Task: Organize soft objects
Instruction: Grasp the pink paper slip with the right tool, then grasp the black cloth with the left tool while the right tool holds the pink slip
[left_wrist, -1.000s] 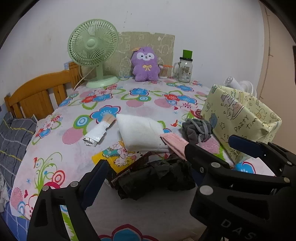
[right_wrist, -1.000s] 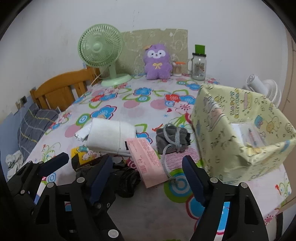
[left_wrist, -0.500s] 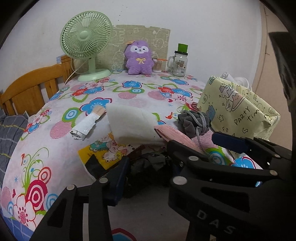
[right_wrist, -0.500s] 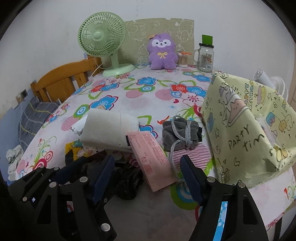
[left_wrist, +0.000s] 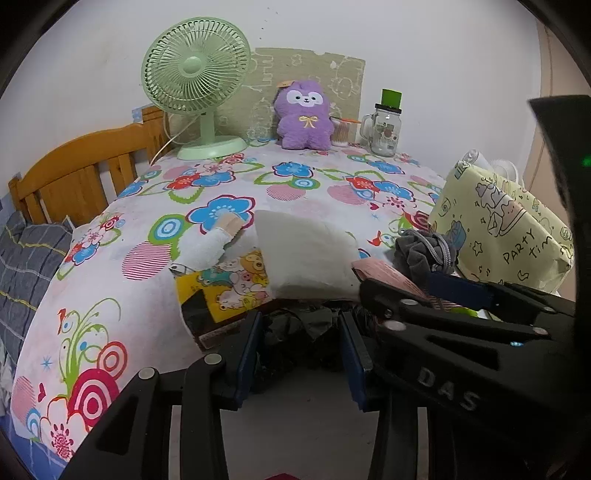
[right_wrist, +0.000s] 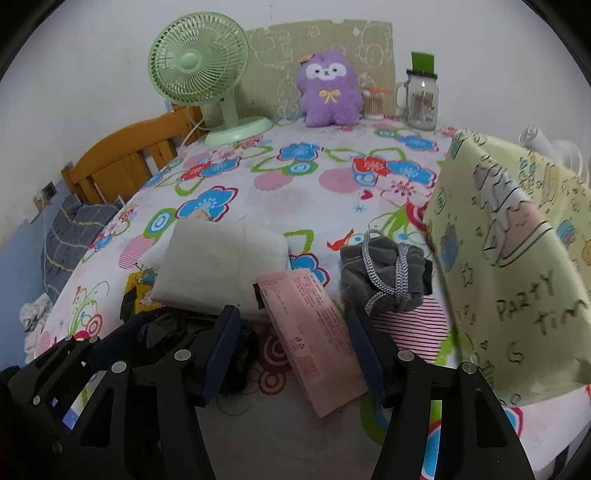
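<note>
Left gripper (left_wrist: 301, 345) fingers closing, pressed on dark crumpled cloth (left_wrist: 306, 325); right gripper (right_wrist: 293, 349) fingers closing astride pink packet (right_wrist: 314, 339), not yet touching

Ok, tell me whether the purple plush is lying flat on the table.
No, the purple plush sits upright at the table's far edge, beside the green fan.

Both jaws closing: left hand-held gripper (left_wrist: 301, 345) narrow, right hand-held gripper (right_wrist: 293, 345) wider.
</note>
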